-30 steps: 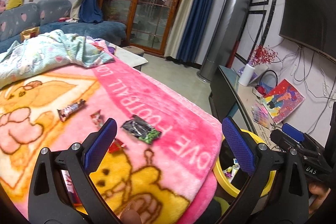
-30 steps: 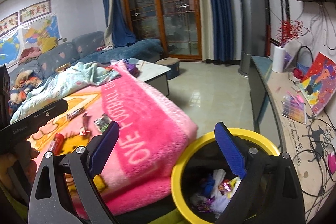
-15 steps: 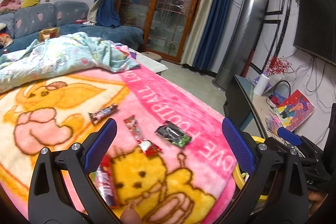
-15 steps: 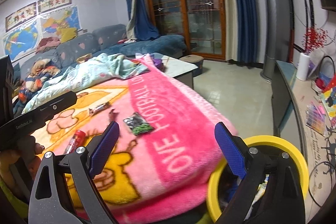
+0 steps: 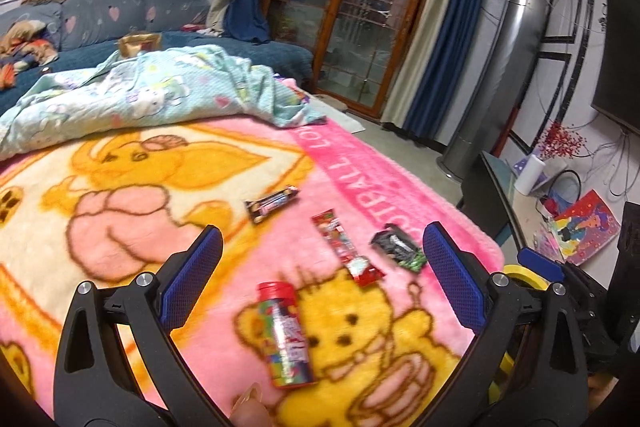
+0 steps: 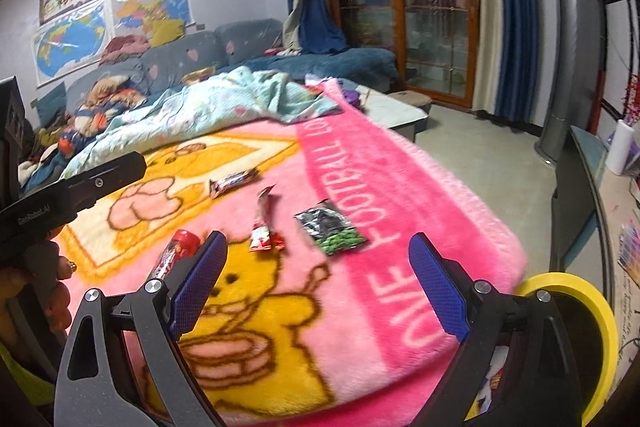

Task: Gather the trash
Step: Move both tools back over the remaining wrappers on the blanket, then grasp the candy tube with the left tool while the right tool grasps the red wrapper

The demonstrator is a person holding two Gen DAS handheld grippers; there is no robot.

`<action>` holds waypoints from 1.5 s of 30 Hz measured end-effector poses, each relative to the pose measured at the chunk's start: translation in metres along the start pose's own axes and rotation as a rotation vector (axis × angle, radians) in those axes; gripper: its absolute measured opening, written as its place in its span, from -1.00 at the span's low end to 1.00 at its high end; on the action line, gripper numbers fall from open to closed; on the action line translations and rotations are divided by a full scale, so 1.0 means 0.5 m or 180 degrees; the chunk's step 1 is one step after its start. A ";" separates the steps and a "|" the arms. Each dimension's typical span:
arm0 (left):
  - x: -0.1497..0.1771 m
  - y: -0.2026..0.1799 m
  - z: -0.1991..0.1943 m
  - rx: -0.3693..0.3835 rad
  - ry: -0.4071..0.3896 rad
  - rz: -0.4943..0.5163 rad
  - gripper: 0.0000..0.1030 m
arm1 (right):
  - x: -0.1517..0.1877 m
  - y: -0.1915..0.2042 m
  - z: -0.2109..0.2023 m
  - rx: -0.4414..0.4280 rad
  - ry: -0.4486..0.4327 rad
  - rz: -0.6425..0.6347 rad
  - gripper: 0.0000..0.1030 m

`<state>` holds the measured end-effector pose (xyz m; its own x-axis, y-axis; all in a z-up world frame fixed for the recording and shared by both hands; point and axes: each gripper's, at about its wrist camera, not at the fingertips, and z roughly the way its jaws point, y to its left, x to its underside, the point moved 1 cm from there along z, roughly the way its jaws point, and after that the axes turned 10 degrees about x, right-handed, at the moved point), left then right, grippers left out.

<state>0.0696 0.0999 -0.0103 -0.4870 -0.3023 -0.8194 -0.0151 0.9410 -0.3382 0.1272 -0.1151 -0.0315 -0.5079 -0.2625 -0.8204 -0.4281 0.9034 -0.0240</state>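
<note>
Both of them are empty right now: the left hand-held gripper (image 5: 320, 279) hangs over the pink cartoon blanket (image 5: 120, 187) with its jaws spread wide, and the right hand-held gripper (image 6: 316, 283) is just as released, nothing between its blue pads (image 6: 436, 287).

So where's the trash? I count four pieces lying loose on the blanket. Using the yellow bear print (image 5: 360, 331) as the landmark: a red-capped candy tube (image 5: 286, 339) lies right on the bear's near side, closest to the left hand-held gripper. A long red wrapper (image 5: 346, 247) sits just above the bear's head. A black-and-green packet (image 5: 398, 247) is beside that wrapper, toward the blanket's edge. A dark candy bar wrapper (image 5: 272, 207) lies farther out past the bear, apart from the rest.

The yellow bin (image 6: 580, 315) stands off the blanket's edge on the bear's far side, down by the right hand-held gripper, and through the gap I can make out some bits of colourful stuff inside. So I'd guess part of the job is done, but I can't tell how much is in there.

What's left, by my reckoning: all four pieces. The tube looks like the obvious next grab for the left one.
</note>
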 end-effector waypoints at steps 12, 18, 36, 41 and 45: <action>0.043 0.076 -0.001 -0.0142 0.0249 -0.0104 0.79 | -0.010 0.046 0.079 -0.0138 0.0185 -0.0055 0.73; 0.079 0.100 0.020 0.0009 0.0527 -0.0247 0.75 | -0.013 0.062 0.131 -0.0262 0.0384 -0.0125 0.56; 0.140 0.073 0.078 0.0207 0.1036 -0.0230 -0.08 | -0.021 0.112 0.278 -0.0521 0.0891 -0.0255 -0.12; 0.147 0.069 0.087 0.0167 0.1091 -0.0192 -0.10 | -0.011 0.115 0.300 -0.0491 0.0906 -0.0342 -0.23; 0.149 0.065 0.090 0.0116 0.1099 -0.0167 -0.16 | -0.008 0.106 0.300 -0.0447 0.0888 -0.0333 -0.51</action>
<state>0.0721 0.1014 -0.1031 -0.7532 -0.2749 -0.5976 -0.0198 0.9175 -0.3971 0.2186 -0.0150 -0.1151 -0.6326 -0.4516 -0.6292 -0.5777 0.8162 -0.0050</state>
